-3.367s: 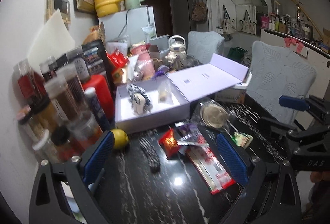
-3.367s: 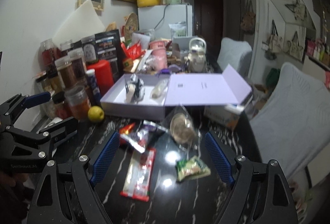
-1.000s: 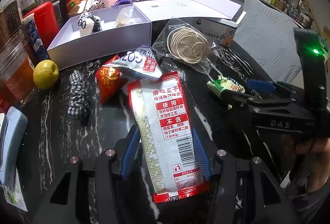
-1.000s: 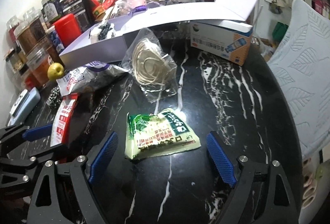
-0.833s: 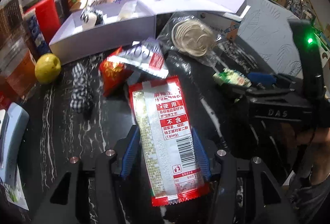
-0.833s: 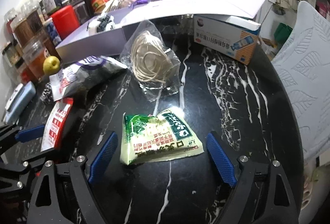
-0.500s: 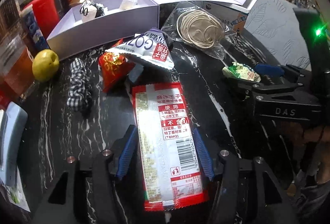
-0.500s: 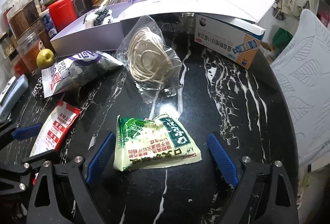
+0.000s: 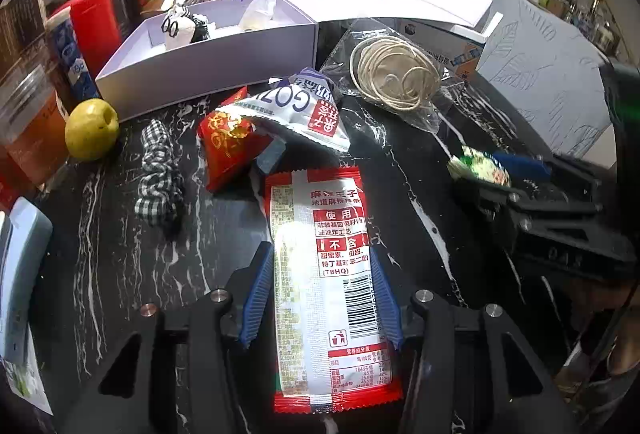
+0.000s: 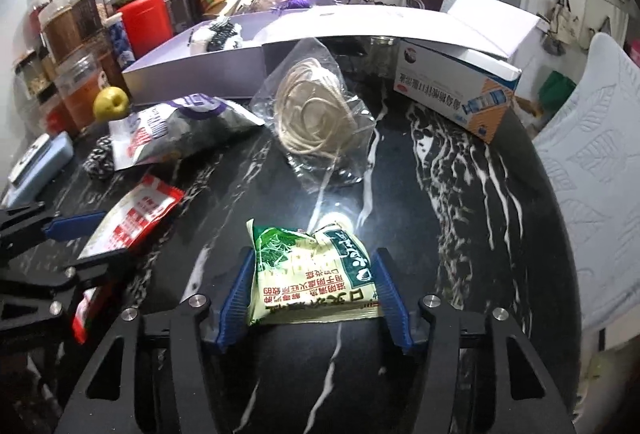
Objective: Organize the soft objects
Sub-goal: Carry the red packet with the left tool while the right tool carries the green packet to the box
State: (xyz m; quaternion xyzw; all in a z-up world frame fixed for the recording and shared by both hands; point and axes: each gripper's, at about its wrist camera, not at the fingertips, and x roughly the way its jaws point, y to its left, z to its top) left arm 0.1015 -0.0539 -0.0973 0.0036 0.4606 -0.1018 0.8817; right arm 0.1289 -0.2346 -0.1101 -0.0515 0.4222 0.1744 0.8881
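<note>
- On the black marble table [image 10: 440, 194], in front of the open lilac box [image 9: 208, 50], both grippers are coming together on snack packets at once.
- Left gripper [image 9: 320, 286]: its jaws are closing on the long red packet [image 9: 324, 274], which lies flat with one end pointing toward the box; the blue pads look to be touching its long edges.
- Right gripper [image 10: 316, 294]: its jaws are closing around the green packet [image 10: 312, 274], further from the box than the bag of string [image 10: 316, 118]; the near pad seems to meet the packet's edge, the other I cannot tell.
- Step in hand, as I judge it: the grasp, with neither packet lifted yet.
- Next move calls for a firm pinch without crushing the soft packets, then a lift and a carry over the other snack bags to the box, which already holds a small black-and-white toy [image 9: 184, 28].
- Against the frames a second ago: both sets of jaws stood wider, the right one well clear of the green packet on either side; now they hug it.
- Against the earliest frames: the grippers hung higher and further back from the box with nothing between their pads; now each is down low over its own packet.
</note>
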